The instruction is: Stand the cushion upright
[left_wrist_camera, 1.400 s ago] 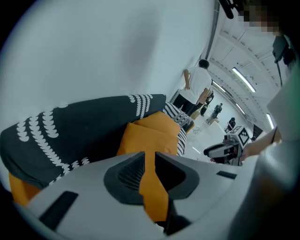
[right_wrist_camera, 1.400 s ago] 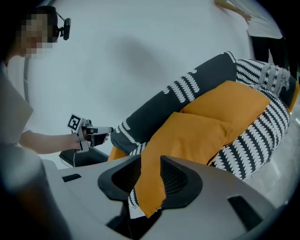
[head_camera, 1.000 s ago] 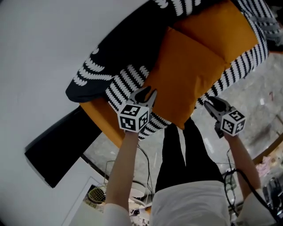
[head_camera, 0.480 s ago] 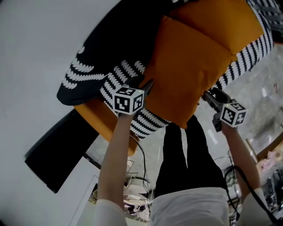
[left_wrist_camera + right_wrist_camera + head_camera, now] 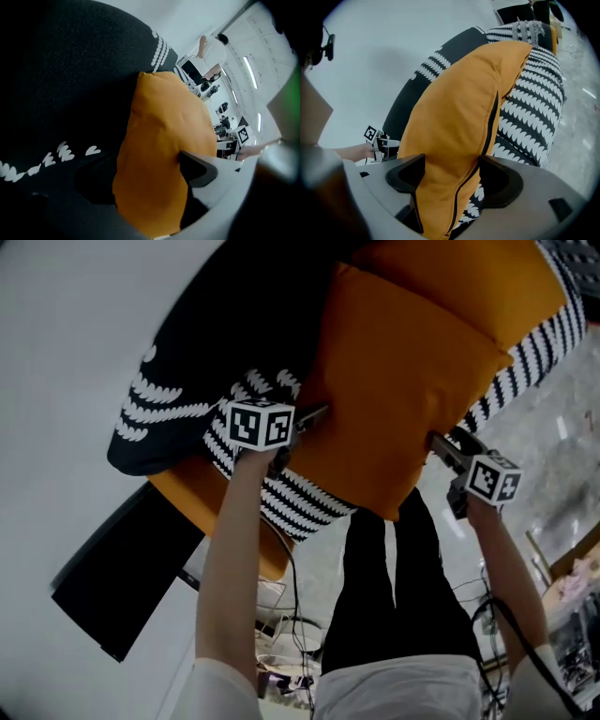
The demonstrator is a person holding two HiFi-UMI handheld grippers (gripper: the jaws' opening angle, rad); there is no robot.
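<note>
Orange cushion (image 5: 403,399) stands on edge on the sofa (image 5: 281,498), leaning against its back. Fingers of left gripper (image 5: 314,415) and right gripper (image 5: 441,442) have just been opening, cushion edges loose between them. Upright apparently achieved; remaining: withdraw, check stability.

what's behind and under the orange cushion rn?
Behind the orange cushion: the black backrest with white marks. Under it: the black-and-white patterned seat. The seat patch directly beneath and the backrest area directly behind are covered by the cushion.
</note>
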